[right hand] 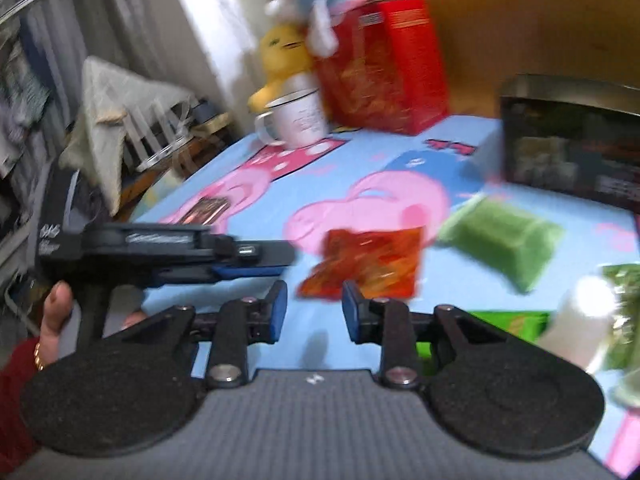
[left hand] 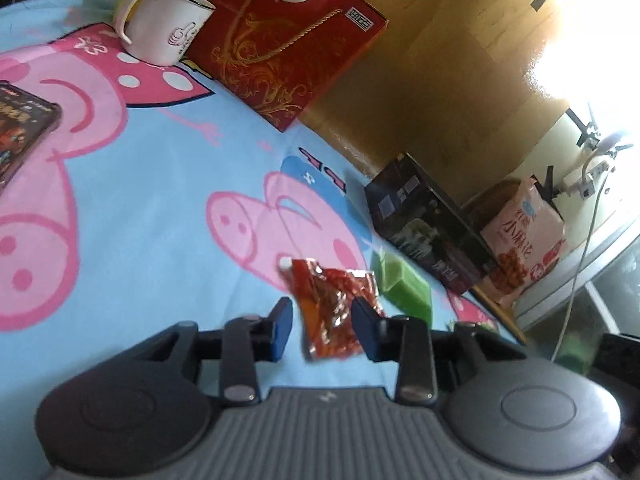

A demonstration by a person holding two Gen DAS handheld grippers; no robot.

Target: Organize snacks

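A crinkly red snack packet (left hand: 334,308) lies on the blue cartoon-pig cloth (left hand: 160,208). My left gripper (left hand: 322,322) is open, its blue fingertips (left hand: 282,320) on either side of the packet's near end, not closed on it. A green snack pack (left hand: 404,288) lies just right of the packet. In the right wrist view the red packet (right hand: 370,266) lies just ahead of my open, empty right gripper (right hand: 314,310), with the green pack (right hand: 504,240) to its right. The left gripper (right hand: 224,258) reaches in from the left there.
A white mug (left hand: 168,26) and a tall red box (left hand: 288,52) stand at the cloth's far side. A dark box (left hand: 428,228) and a pink snack bag (left hand: 524,240) stand at the right edge. A dark flat packet (left hand: 22,124) lies at left. More green packs (right hand: 512,322) lie near right.
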